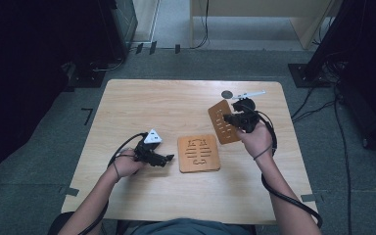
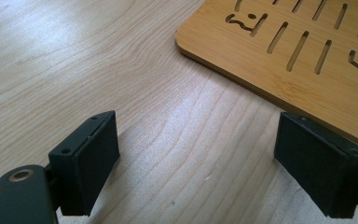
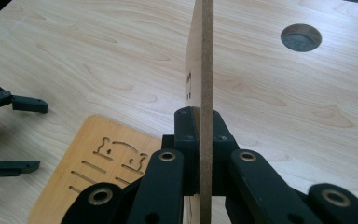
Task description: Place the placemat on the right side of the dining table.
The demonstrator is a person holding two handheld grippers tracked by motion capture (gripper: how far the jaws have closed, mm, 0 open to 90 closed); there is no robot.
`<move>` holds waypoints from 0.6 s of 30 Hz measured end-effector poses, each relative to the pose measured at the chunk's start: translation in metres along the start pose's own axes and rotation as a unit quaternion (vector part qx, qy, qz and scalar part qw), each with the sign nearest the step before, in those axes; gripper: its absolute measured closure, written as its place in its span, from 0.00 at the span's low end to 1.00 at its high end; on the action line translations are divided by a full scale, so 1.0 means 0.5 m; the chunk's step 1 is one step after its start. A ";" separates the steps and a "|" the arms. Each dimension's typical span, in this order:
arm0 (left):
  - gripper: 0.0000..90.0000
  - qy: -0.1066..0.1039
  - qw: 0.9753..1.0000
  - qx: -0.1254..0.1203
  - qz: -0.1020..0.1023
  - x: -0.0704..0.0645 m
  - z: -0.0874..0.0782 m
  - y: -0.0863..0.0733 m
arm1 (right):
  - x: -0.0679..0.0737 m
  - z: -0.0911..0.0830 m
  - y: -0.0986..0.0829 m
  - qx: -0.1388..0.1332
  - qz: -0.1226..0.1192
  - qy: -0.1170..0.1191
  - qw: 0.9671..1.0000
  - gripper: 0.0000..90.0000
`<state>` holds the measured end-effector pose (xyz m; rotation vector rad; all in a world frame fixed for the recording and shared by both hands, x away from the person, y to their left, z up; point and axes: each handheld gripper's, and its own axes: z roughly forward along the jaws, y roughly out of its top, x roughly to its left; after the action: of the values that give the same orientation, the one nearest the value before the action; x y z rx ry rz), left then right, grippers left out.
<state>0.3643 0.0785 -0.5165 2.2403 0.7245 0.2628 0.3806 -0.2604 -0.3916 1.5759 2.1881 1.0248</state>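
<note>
Two thin wooden boards with cut-out slots are on hand. One board (image 1: 199, 153) lies flat at the table's middle, also seen as the flat board (image 2: 298, 51) and flat board (image 3: 93, 172). My right gripper (image 1: 228, 119) is shut on the second board (image 1: 223, 128), holding it lifted and tilted right of centre. In the right gripper view that held board (image 3: 206, 70) stands edge-on between my right gripper (image 3: 200, 135). My left gripper (image 1: 169, 157) rests open just left of the flat board; nothing lies between my left gripper (image 2: 196, 163) but bare tabletop.
A light wooden table (image 1: 142, 107) carries a round grey cable hole (image 1: 227, 94) near its far right, visible as the cable hole (image 3: 300, 37). Cables trail from both grippers. Dark equipment and floor cables surround the table.
</note>
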 end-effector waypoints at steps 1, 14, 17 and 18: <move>0.14 0.000 1.000 0.000 0.001 0.000 0.000 0.000 | -0.002 0.000 0.000 0.000 0.001 -0.001 1.000 0.97; 0.13 0.001 1.000 -0.002 0.011 -0.001 0.001 -0.002 | -0.028 -0.007 -0.003 -0.005 0.006 -0.026 1.000 0.97; 0.13 0.002 1.000 -0.004 0.012 -0.001 0.002 -0.003 | -0.035 -0.009 -0.004 -0.008 0.007 -0.032 0.999 0.97; 0.13 0.002 1.000 -0.003 0.012 -0.001 0.002 -0.003 | -0.038 -0.010 -0.004 -0.010 0.009 -0.032 0.999 0.97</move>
<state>0.3635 0.0783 -0.5182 2.2443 0.6979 0.2808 0.3834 -0.2797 -0.3930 1.5995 2.1198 0.9831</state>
